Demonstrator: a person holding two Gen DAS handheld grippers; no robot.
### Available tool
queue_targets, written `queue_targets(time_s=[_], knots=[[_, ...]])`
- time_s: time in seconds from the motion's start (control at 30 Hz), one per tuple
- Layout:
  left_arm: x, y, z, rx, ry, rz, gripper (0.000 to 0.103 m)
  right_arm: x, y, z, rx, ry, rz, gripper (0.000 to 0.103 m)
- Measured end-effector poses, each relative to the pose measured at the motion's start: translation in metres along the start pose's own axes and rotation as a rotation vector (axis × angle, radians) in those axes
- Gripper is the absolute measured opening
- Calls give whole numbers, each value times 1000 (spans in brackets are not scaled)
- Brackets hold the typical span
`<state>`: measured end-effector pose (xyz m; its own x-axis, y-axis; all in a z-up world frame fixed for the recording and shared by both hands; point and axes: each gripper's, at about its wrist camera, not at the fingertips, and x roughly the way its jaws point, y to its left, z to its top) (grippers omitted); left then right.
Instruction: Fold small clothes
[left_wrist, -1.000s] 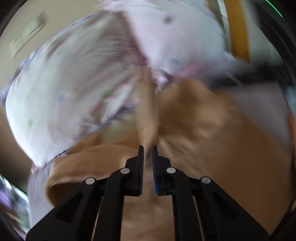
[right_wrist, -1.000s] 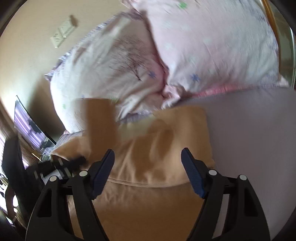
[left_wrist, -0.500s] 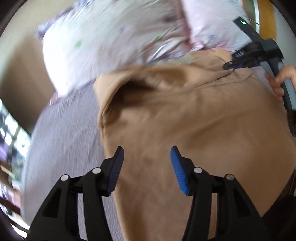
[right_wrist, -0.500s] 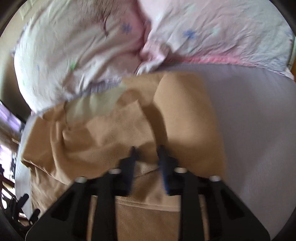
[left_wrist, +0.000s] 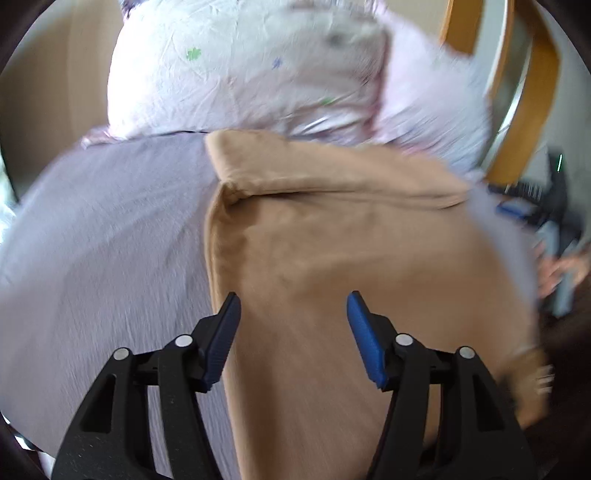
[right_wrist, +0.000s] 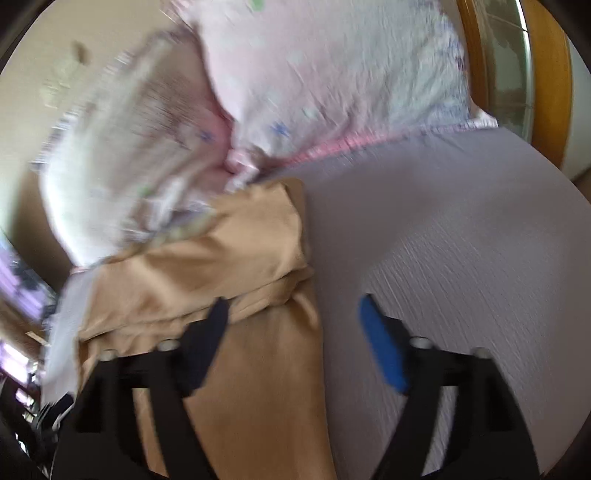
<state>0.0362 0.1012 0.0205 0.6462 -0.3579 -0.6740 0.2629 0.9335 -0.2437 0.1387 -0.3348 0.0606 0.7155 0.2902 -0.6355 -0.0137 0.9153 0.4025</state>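
A tan garment (left_wrist: 332, 251) lies on the lavender bed sheet (left_wrist: 103, 236), its far end folded over toward me in a thick band near the pillows. My left gripper (left_wrist: 291, 310) is open and empty above the garment's left edge. In the right wrist view the tan garment (right_wrist: 229, 266) lies left of centre with its folded part on top. My right gripper (right_wrist: 291, 314) is open and empty, straddling the garment's right edge. The right gripper also shows blurred at the far right of the left wrist view (left_wrist: 554, 206).
Two pale floral pillows (left_wrist: 240, 66) (right_wrist: 332, 66) lie against the far end of the bed. A wooden headboard frame (left_wrist: 532, 92) (right_wrist: 550, 66) stands at the right. Bare lavender sheet (right_wrist: 461, 221) lies right of the garment.
My left gripper let go of the garment and opened a second ago. My right gripper closed on the fold half a second ago and is now open; the far end now lies folded over.
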Motion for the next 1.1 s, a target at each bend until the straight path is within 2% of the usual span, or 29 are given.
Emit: queue_targets(time_s=[0.03, 0.07, 0.13, 0.2, 0.27, 0.33, 0.43, 0.57, 0.6, 0.63, 0.67, 0.7, 0.73, 0.77, 0.83, 0.93, 1.03, 1.1], knots=[[-16, 11, -9, -37, -9, -90, 68, -23, -5, -14, -19, -21, 82, 85], [-26, 18, -17, -58, -16, -138, 69, -39, -8, -24, -30, -17, 154, 87], [-45, 32, -35, -97, -26, -204, 71, -66, -18, -56, -53, 31, 305, 87], [-64, 46, -61, -151, -25, -259, 72, -84, -28, -86, -84, 99, 377, 91], [-78, 59, -89, -206, -16, -327, 77, -96, -43, -120, -94, 193, 392, 91], [-80, 64, -108, -234, 7, -355, 81, -94, -59, -147, -71, 274, 348, 91], [-60, 63, -121, -246, 63, -342, 81, -72, -77, -172, 5, 339, 334, 91], [-23, 52, -122, -259, 102, -409, 81, -38, -81, -185, 73, 359, 447, 89], [-17, 48, -121, -264, 103, -425, 80, -29, -77, -188, 78, 363, 482, 87], [-11, 46, -120, -271, 102, -441, 79, -25, -73, -188, 78, 367, 505, 76], [-4, 43, -119, -289, 98, -463, 72, -21, -70, -189, 76, 373, 539, 54], [2, 42, -118, -309, 103, -488, 52, -19, -64, -192, 63, 385, 587, 38], [5, 41, -118, -322, 109, -502, 38, -18, -60, -193, 48, 390, 609, 9], [8, 42, -120, -341, 127, -517, 12, -22, -56, -193, 31, 383, 632, 8], [4, 44, -122, -363, 129, -555, 8, -36, -47, -184, 1, 342, 686, 8], [-23, 39, -100, -334, 41, -614, 7, -64, -27, -144, -54, 209, 756, 8], [-52, 30, -47, -249, -90, -618, 7, -80, -3, -84, -118, 47, 788, 8], [-57, 28, 1, -212, -163, -589, 8, -75, 11, -43, -126, -37, 772, 8]])
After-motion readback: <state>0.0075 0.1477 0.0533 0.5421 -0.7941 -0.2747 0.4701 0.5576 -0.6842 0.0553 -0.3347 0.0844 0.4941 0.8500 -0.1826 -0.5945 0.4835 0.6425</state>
